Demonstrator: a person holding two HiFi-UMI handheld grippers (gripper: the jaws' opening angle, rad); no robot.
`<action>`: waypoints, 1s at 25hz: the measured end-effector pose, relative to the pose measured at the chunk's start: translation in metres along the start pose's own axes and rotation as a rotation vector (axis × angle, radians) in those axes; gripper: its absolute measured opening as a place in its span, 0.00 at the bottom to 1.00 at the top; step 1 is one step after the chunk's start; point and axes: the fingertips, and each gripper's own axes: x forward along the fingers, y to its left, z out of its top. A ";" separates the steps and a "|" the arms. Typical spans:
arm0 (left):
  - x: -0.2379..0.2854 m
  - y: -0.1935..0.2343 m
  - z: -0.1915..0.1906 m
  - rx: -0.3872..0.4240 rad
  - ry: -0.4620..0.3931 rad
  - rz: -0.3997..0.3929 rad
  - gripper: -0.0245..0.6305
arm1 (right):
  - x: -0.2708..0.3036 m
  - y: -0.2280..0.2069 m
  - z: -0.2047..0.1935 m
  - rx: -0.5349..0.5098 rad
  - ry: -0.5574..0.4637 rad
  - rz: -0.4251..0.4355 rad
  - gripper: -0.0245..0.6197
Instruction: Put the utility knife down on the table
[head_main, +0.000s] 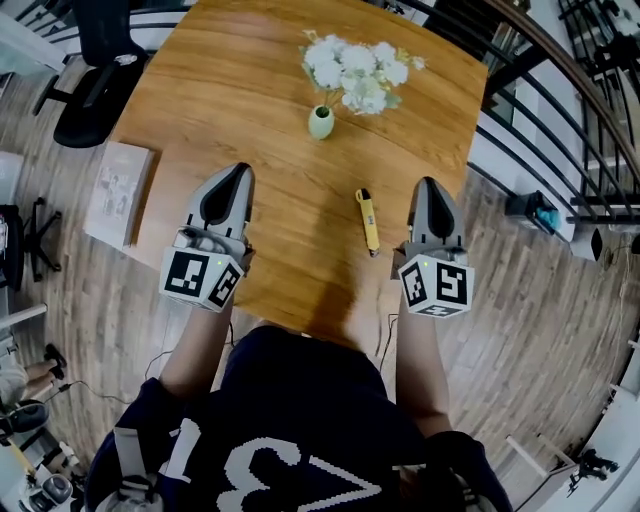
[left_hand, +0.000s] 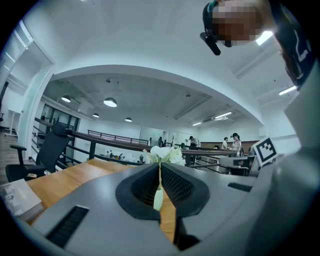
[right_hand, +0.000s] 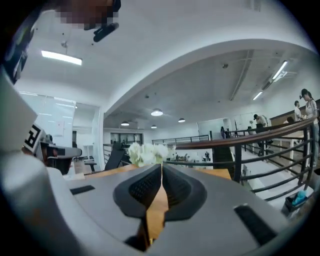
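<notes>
Both bare forearms reach forward from the body, side by side and well apart. The left gripper (head_main: 236, 172) points level, with its jaws closed to a thin slit and nothing held between them. The right gripper (head_main: 429, 185) points the same way — its jaws are closed too, and empty.

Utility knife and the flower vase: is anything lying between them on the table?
Nothing: the head view shows only bare wooden table between the utility knife and the vase.
</notes>
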 end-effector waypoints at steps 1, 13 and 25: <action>0.000 -0.002 0.007 0.011 -0.010 -0.002 0.07 | -0.005 0.000 0.015 -0.004 -0.026 -0.001 0.08; -0.007 -0.029 0.073 0.071 -0.154 -0.028 0.07 | -0.052 0.016 0.122 -0.014 -0.242 0.049 0.08; -0.009 -0.042 0.085 0.069 -0.191 -0.041 0.07 | -0.061 0.023 0.142 -0.021 -0.277 0.088 0.08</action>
